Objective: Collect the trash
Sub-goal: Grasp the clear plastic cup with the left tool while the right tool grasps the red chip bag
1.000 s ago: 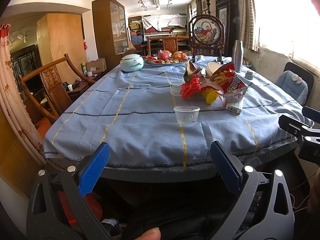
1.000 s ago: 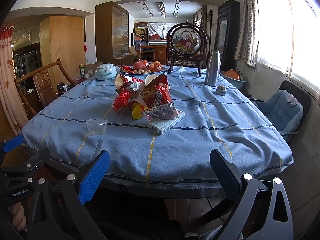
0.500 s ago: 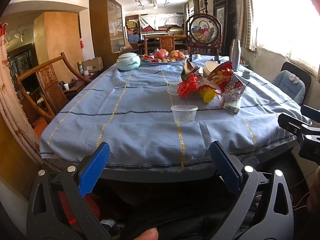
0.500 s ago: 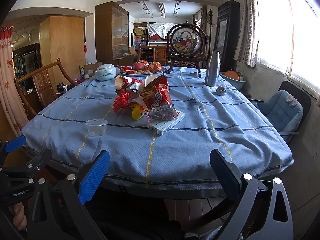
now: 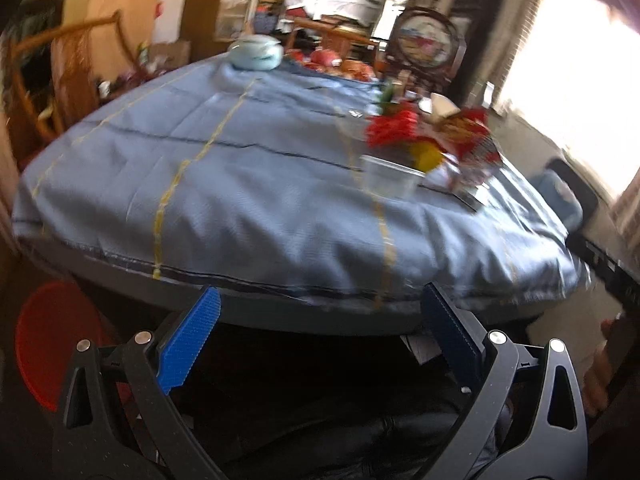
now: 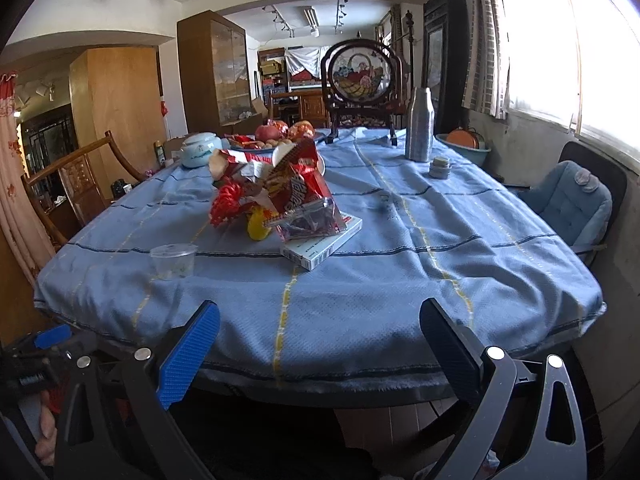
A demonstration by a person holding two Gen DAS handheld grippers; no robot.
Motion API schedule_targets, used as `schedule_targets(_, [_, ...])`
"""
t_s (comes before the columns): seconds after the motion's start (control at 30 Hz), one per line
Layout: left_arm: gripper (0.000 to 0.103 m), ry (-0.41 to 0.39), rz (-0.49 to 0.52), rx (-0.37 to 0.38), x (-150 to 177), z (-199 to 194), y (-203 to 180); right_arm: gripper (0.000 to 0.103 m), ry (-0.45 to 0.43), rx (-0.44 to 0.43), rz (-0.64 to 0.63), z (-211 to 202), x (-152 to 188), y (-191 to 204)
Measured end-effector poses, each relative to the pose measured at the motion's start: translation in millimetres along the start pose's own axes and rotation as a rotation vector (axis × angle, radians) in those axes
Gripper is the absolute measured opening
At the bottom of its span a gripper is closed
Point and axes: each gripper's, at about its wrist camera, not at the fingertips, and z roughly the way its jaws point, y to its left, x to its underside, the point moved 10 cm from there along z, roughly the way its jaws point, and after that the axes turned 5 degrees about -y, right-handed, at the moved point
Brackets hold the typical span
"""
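Left gripper (image 5: 320,344) hung below the table's near edge, jaws spread wide, nothing between them; that view was motion-blurred. Right gripper (image 6: 318,346) likewise sat released and empty, off the near edge. Trash pile (image 6: 276,196) of red wrappers lay mid-table on the blue cloth (image 6: 400,280), resting partly on a white box (image 6: 324,244). Clear cup (image 6: 173,260) stood alone near the near-left edge, apart from the pile. Red bin (image 5: 56,348) showed on the floor under the table's left corner.
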Motion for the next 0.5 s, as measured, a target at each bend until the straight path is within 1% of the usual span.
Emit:
schedule_targets(0.07, [0.096, -0.001, 0.009, -0.012, -9, 10, 0, 0.098, 0.017, -0.016, 0.006, 14, 0, 1])
schedule_targets(0.17, [0.096, 0.016, 0.064, 0.028, -26, 26, -20, 0.098, 0.031, -0.031, 0.012, 31, -3, 2])
schedule_targets(0.23, [0.096, 0.021, 0.103, 0.041, -37, 38, -32, 0.098, 0.031, -0.029, 0.016, 40, -6, 1])
schedule_targets(0.3, [0.096, 0.034, 0.143, 0.057, -48, 56, -46, 0.098, 0.034, -0.027, 0.03, 48, -9, -4])
schedule_targets(0.37, [0.096, 0.058, 0.162, 0.076, -55, 76, -57, 0.098, 0.038, -0.026, 0.047, 56, -11, -9])
schedule_targets(0.5, [0.096, 0.081, 0.202, 0.08, -65, 106, -71, 0.098, 0.063, -0.025, 0.074, 76, -20, -17])
